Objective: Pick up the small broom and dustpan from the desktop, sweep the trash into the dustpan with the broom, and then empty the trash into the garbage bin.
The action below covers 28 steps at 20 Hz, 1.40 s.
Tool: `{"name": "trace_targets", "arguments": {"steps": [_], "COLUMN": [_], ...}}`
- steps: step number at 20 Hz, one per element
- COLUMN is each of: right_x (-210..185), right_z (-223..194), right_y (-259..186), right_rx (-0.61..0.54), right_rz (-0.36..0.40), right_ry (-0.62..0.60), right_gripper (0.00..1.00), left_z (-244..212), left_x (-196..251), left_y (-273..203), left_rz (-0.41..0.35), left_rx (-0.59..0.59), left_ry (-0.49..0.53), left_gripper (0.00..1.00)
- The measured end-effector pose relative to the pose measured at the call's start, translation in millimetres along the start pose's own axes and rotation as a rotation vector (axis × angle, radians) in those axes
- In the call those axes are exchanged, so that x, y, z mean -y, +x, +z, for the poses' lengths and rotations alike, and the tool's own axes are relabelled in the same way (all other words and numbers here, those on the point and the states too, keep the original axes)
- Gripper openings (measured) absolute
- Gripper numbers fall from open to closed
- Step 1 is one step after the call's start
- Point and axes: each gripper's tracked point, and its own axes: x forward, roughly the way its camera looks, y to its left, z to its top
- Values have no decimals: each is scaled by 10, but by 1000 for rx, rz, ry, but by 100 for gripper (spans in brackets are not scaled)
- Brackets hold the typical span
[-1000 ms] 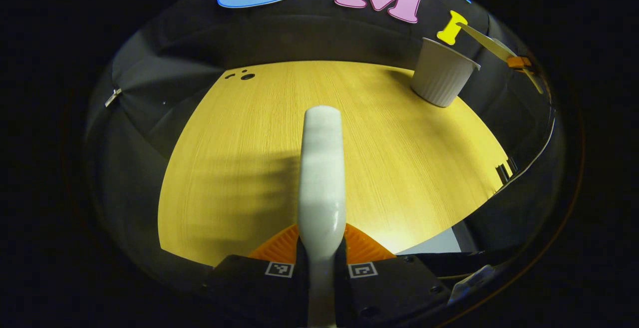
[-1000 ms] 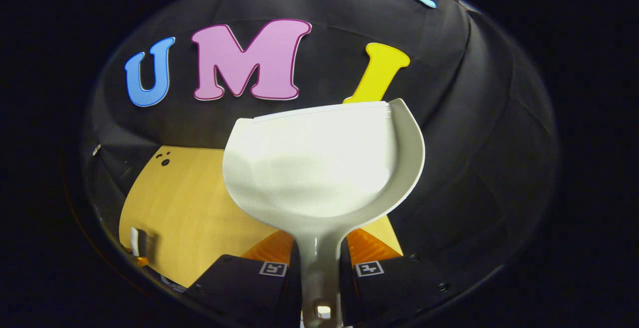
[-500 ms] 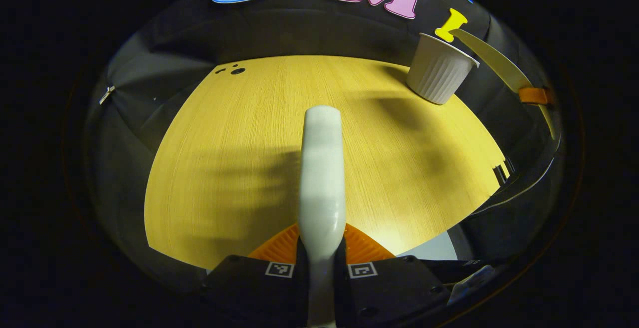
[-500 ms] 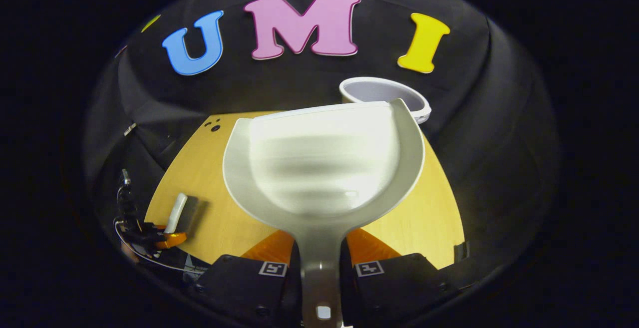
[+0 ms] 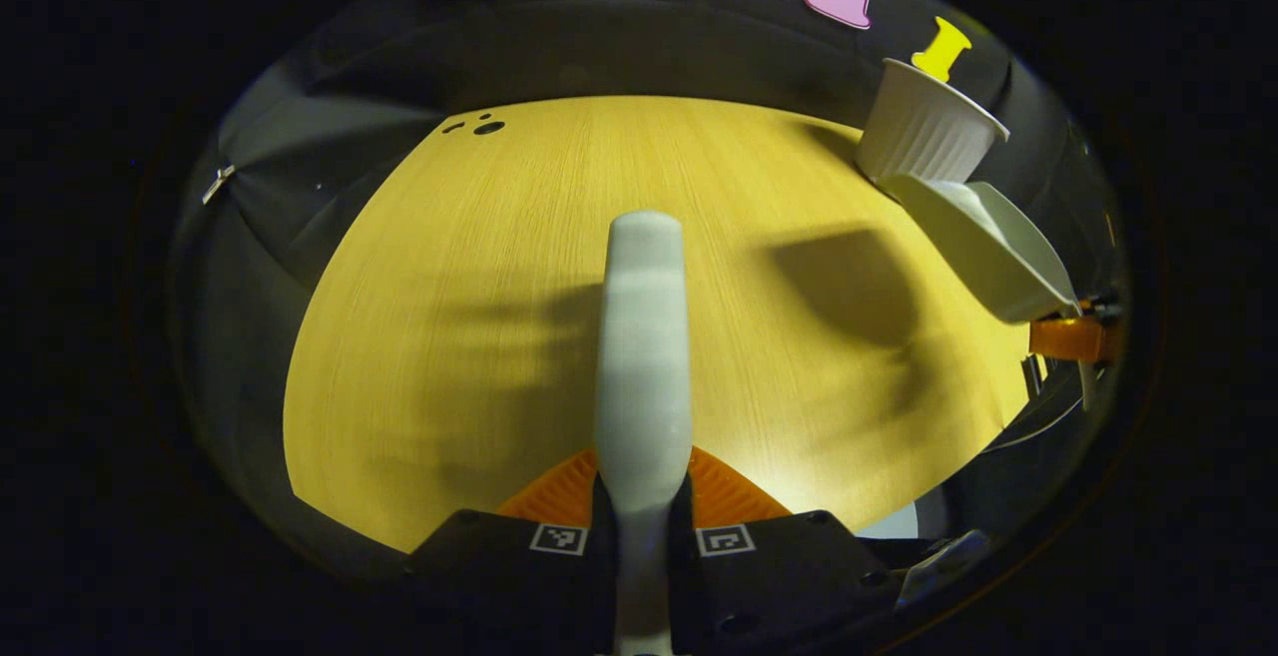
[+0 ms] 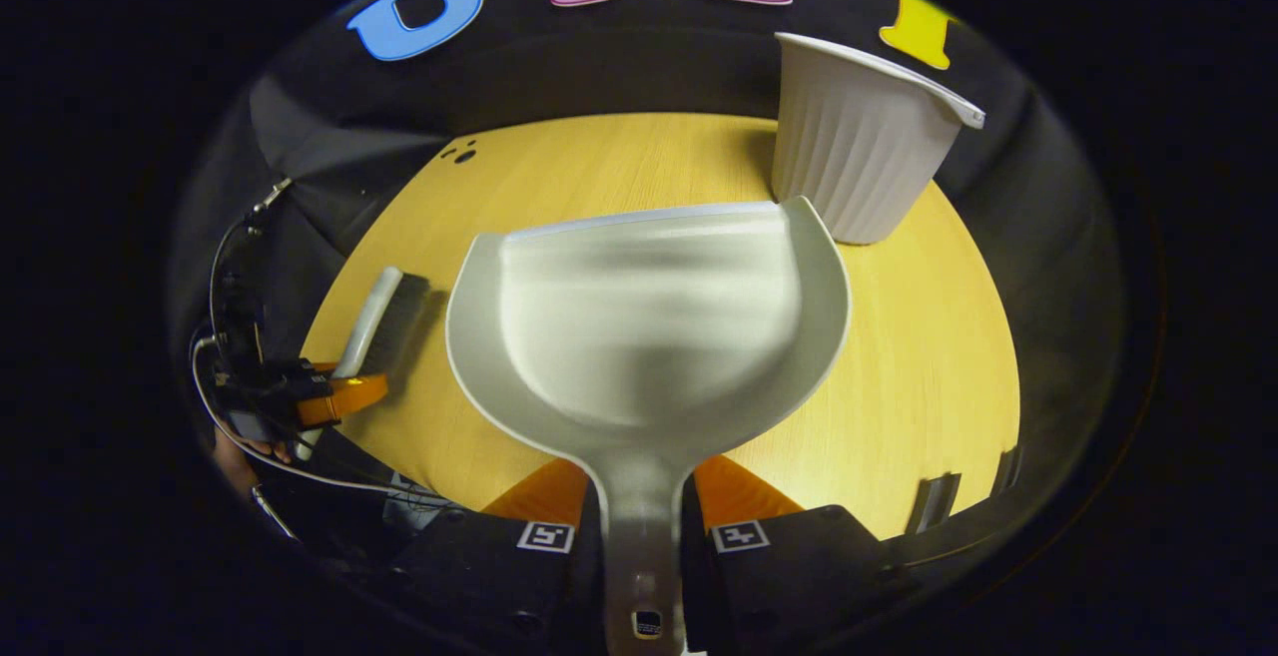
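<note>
The left gripper (image 5: 642, 506) is clenched on the small broom (image 5: 644, 336), held above the wooden desktop (image 5: 479, 287). The right gripper (image 6: 642, 526) clamps the dustpan (image 6: 649, 336) by its handle, its empty scoop raised near the ribbed white garbage bin (image 6: 859, 152) standing upright at the desktop's far edge.

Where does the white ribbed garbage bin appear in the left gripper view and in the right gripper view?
Left gripper view: the garbage bin stands at the upper right, at the table's far edge, just above the dustpan.
Right gripper view: the bin stands upper right of centre, just beyond the dustpan's front lip.
Shared landmark: the dark holes near the table's far left corner.
</note>
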Motion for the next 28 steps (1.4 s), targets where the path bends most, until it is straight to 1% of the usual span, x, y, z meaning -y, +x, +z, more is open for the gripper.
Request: {"name": "trace_targets", "arguments": {"steps": [1,3,4,5,6,8,9,10,11,12,13,14,15,17,18,19,20,21,22,23,24,25,26,27,28], "right_x": [3,14,22,24,26,34,45,63,72,72,87,110,126,112,106,106,113,116,118,117,115,112,105,68,43], "right_z": [-65,-194,-199,-210,-221,-226,-238,-255,-276,-286,-307,-354,-384,-385,-383,-396,-406,-426,-411,-426,-424,-420,-406,-393,-354], "right_y": [100,251,339,402,448,535,569,608,627,651,678,730,790,785,768,768,768,776,776,787,770,752,740,728,709], "right_rx": [-22,-60,-57,-58,-64,-76,-78,-82,-91,-104,-118,-127,-128,-129,-132,-132,-131,-137,-134,-133,-130,-124,-115,-104,-87], "right_rz": [5,1,-4,-7,-10,-20,-24,-28,-33,-37,-42,-46,-40,-33,-33,-32,-34,-34,-33,-33,-33,-30,-27,-16,-5], "right_ry": [5,4,11,13,14,27,35,39,40,41,43,40,37,37,37,36,34,27,22,19,23,27,29,35,43], "right_gripper": [35,35,35,38,35,38,38,38,38,32,32,35,35,35,39,36,36,37,38,34,43,39,41,48,50], "left_z": [6,24,13,28,19,45,69,68,74,78,86,84,97,93,100,116,105,108,108,114,117,144,184,254,271], "left_x": [-12,-53,-64,-80,-54,-38,-23,3,24,36,56,55,67,107,111,115,149,173,204,239,250,274,282,278,267], "left_y": [48,133,160,204,210,215,231,247,237,253,275,307,340,351,350,348,341,333,329,319,292,263,223,173,93], "left_rz": [7,19,22,27,31,44,49,51,54,57,57,62,67,76,80,83,77,73,66,56,49,42,43,47,54], "left_rx": [-12,-34,-45,-57,-69,-88,-92,-96,-105,-112,-117,-124,-130,-127,-128,-121,-124,-124,-127,-122,-110,-96,-73,-47,-24], "left_ry": [-4,-11,-12,-11,-6,11,24,36,44,46,46,48,50,57,63,68,69,69,68,71,75,75,74,71,68], "left_gripper": [25,24,24,26,26,26,27,26,28,27,27,28,30,29,29,30,29,29,36,38,51,54,70,84,99]}}
